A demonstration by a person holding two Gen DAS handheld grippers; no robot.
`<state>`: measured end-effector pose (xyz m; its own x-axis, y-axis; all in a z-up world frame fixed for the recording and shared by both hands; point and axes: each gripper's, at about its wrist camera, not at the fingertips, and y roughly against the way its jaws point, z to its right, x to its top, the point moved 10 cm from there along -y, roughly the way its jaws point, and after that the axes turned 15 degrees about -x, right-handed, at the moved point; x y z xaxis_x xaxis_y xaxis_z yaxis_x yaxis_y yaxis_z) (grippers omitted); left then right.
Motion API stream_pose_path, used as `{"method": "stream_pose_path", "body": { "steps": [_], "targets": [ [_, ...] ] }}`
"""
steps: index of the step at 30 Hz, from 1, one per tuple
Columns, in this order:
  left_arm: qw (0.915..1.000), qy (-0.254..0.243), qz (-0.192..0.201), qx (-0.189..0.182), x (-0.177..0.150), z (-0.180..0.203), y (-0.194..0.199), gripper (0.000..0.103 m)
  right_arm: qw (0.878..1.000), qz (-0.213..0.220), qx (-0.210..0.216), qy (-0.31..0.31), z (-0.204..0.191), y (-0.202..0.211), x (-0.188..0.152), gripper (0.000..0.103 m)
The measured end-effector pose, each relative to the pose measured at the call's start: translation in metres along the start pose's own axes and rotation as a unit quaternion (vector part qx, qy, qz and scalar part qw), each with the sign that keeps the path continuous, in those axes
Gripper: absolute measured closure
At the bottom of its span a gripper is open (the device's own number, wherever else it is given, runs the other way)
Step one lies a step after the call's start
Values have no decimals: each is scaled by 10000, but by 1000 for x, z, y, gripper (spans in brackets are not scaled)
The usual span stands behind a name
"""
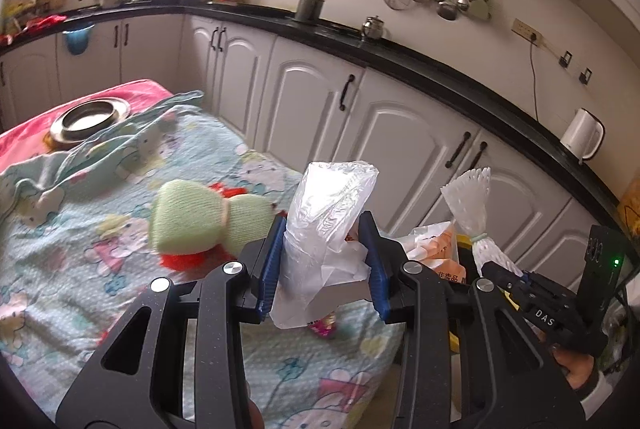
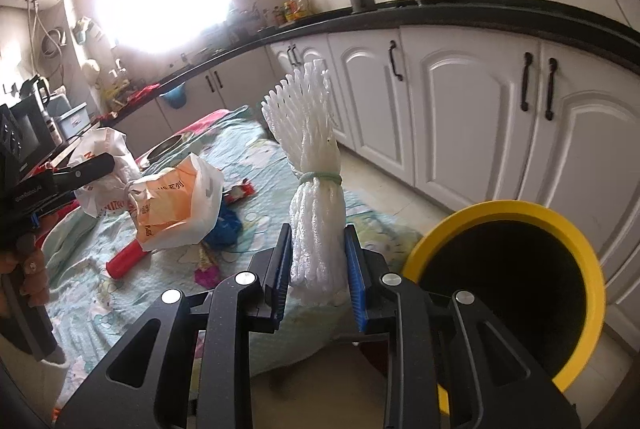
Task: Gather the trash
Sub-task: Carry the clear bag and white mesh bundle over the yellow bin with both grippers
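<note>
We see a table [image 2: 360, 217] covered with a pale blue cartoon-print cloth [image 1: 120, 269]. On it lie a green knitted bundle [image 1: 200, 217], a steel bowl [image 1: 90, 119] at the far end, an orange and white plastic bag [image 2: 176, 209], a red tube [image 2: 126, 261], a pink wrapper [image 2: 208, 273] and crumpled blue plastic [image 2: 226, 229].
</note>
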<state>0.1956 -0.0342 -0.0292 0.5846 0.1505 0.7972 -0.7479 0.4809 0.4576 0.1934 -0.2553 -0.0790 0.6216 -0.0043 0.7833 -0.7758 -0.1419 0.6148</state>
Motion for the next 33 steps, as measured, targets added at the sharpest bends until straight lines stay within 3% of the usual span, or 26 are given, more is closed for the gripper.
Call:
{"method": "stream_pose_path", "body": {
  "steps": [18,33],
  "targets": [
    [9972,-708,-182,-156,-2,65,-44,73,9970,168,-535,-526,82,30,-12,78],
    [9916,-1128,-493,-404,-23,110,-87,73,9919,172,-924,-854,133,39,-28,78]
  ]
}}
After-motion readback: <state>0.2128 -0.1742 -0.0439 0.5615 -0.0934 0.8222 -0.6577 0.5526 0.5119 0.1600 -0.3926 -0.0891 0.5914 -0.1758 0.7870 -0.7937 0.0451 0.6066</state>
